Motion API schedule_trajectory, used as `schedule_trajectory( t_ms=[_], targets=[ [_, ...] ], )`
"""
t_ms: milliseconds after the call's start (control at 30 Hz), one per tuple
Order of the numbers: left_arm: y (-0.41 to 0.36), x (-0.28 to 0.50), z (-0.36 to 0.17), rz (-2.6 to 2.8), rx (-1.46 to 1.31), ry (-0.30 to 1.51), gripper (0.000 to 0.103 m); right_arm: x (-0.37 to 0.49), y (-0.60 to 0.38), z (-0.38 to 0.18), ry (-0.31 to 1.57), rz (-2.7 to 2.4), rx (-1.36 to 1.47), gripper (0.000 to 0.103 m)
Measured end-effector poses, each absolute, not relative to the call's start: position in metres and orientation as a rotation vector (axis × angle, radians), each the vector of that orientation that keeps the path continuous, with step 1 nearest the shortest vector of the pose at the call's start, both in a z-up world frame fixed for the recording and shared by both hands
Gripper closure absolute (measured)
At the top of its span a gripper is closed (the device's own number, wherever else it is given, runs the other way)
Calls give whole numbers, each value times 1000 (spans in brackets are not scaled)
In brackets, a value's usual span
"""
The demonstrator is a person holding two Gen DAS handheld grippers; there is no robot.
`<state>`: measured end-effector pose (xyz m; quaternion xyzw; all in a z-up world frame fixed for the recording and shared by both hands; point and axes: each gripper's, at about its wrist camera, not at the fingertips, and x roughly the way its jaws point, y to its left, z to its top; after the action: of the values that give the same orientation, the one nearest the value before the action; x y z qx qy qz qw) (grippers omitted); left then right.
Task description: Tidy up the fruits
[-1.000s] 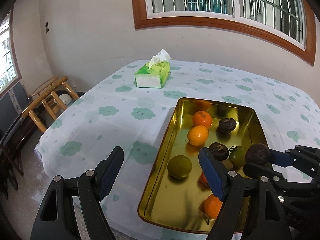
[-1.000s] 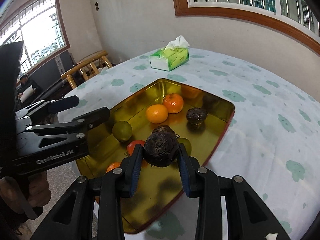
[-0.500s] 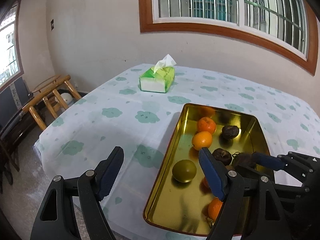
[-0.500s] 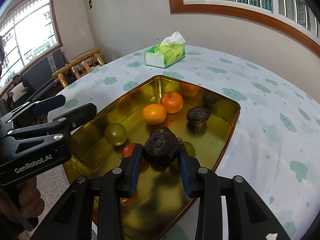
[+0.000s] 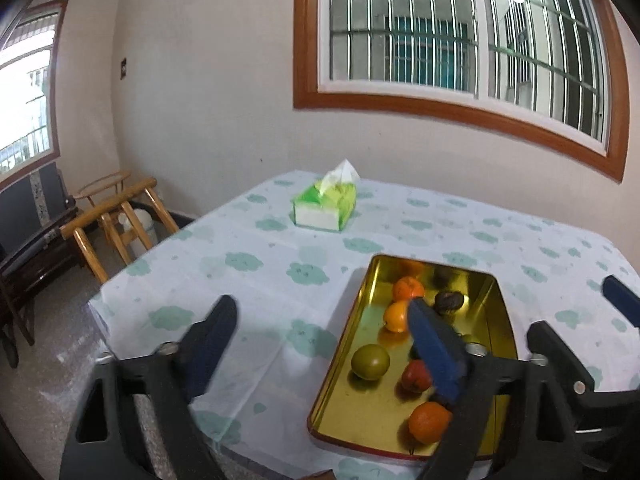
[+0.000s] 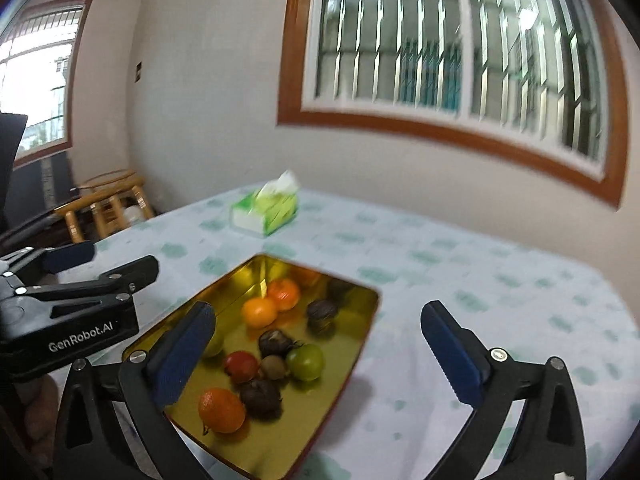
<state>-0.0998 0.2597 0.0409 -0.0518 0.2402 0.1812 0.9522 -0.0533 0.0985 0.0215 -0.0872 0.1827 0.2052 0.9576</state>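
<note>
A gold metal tray [image 6: 370,304] on the clouded tablecloth holds several fruits. Among them are two oranges [image 6: 260,312], a green fruit [image 6: 306,362], a red one [image 6: 241,366] and dark wrinkled fruits. One dark fruit [image 6: 262,398] lies near the tray's front beside an orange [image 6: 221,410]. My right gripper [image 6: 316,312] hangs above and in front of the tray, its jaws opening wide with nothing between them. My left gripper [image 5: 322,312] hovers over the tray's left rim [image 5: 340,364], jaws also opening and empty. In the left wrist view a green fruit [image 5: 370,362] sits alone by that rim.
A green tissue box [image 5: 325,208] stands on the table beyond the tray. Wooden chairs [image 5: 116,220] stand off the table's left corner. The table's front edge runs just below the tray. A hand [image 6: 38,412] holds the left gripper at the lower left.
My right gripper let go of the dark fruit, which now lies in the tray, and its jaws spread wide. Both grippers rose and tilted up. The left jaws widened.
</note>
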Motion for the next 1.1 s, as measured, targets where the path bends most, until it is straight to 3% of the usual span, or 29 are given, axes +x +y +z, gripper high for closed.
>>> schedule_trajectory(
  t_ms=[367, 1100],
  targets=[
    [259, -133, 72, 367, -113, 375, 6, -93, 95, 50, 240, 373, -181, 1],
    [249, -131, 68, 353, -86, 384, 1, -91, 87, 49, 267, 378, -161, 1]
  ],
)
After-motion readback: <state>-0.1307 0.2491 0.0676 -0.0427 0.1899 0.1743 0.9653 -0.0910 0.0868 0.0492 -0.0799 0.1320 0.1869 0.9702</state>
